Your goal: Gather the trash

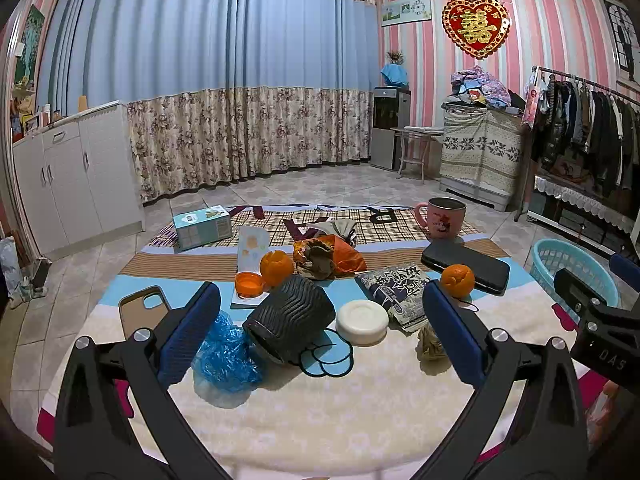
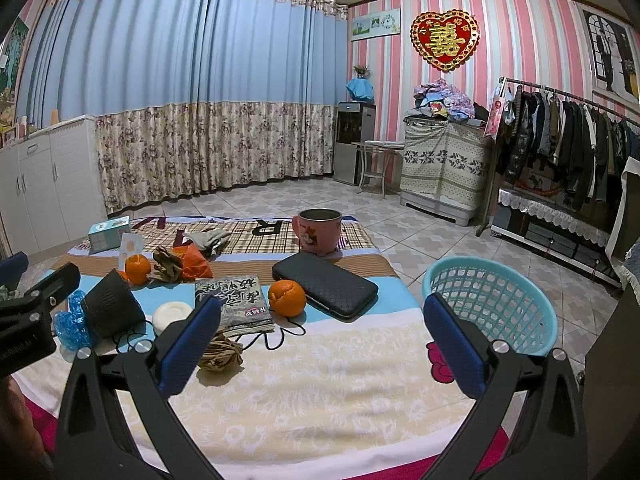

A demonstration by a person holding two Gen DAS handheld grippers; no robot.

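My left gripper is open and empty, hovering above the near part of the cloth-covered table. Between its fingers lie a crumpled blue plastic bag, a black ribbed cup on its side and a white round lid. A crumpled brown paper ball lies by its right finger. My right gripper is open and empty; the paper ball lies by its left finger. A light blue basket stands off the table's right edge. Further back are orange peel, an orange wrapper and brown crumpled paper.
Two oranges, a black wallet, a printed packet, a pink mug, a phone case, a blue box and a black cord lie on the table. Cabinets stand left, a clothes rack right.
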